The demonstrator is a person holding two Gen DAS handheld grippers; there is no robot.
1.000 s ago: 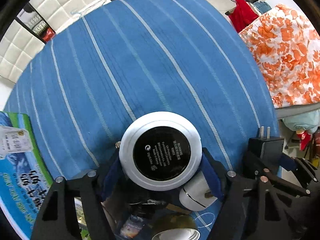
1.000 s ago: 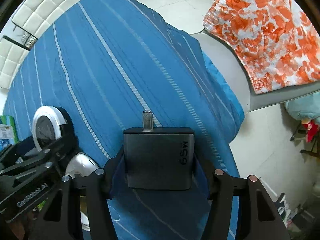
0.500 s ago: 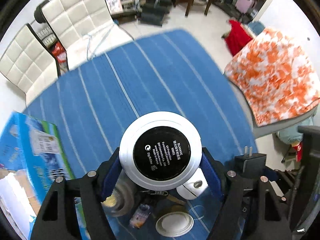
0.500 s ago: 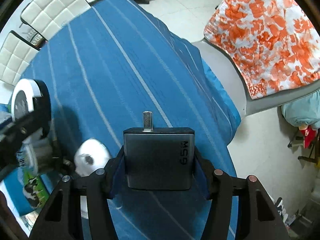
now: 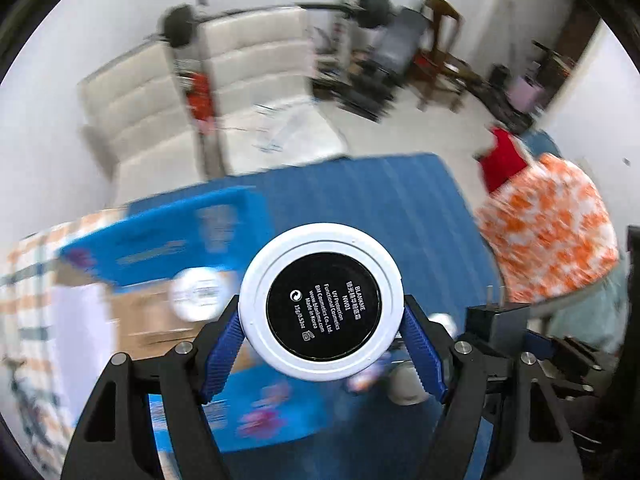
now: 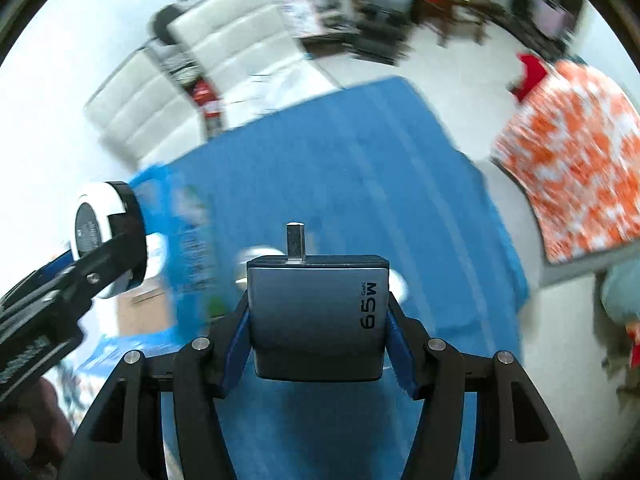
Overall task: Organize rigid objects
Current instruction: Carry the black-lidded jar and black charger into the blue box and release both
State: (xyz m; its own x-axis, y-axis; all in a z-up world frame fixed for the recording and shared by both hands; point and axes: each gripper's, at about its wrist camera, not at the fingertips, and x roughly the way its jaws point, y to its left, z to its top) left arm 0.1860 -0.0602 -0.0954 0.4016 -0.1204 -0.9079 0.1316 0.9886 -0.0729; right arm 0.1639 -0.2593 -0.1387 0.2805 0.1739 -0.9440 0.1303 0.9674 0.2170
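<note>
Round cosmetic compact [image 5: 320,302], white rim, black label facing the left wrist camera, pinched across its width between the blue pads [image 5: 224,354] of the left hand-held gripper [image 5: 322,344]. It is carried in the air above the blue striped cloth [image 5: 360,200] on the desk.

Grey 65W charger [image 6: 318,316], plug prong pointing forward, clamped on both sides by the right hand-held gripper [image 6: 318,328]; also held clear of the cloth.

Left of both: an open cardboard box [image 5: 160,312] with blue printed flaps, a blurred round white item showing in it. Looks the likely drop-off, though the frames don't settle that. Small white objects lie on the cloth beneath the two tools, too smeared to name.

Beyond: white padded chairs [image 5: 256,80], an orange-and-white floral fabric [image 5: 548,240] to the right.

Risks, as judged:
- Compact is held on its curved rim only; a quick swing could let it twist or pop out of the pads.
- Heavy blur in both views suggests fast travel, making a clean drop into the box harder.
- Both tools sit close together; converging on the box at once, they could knock each other.
</note>
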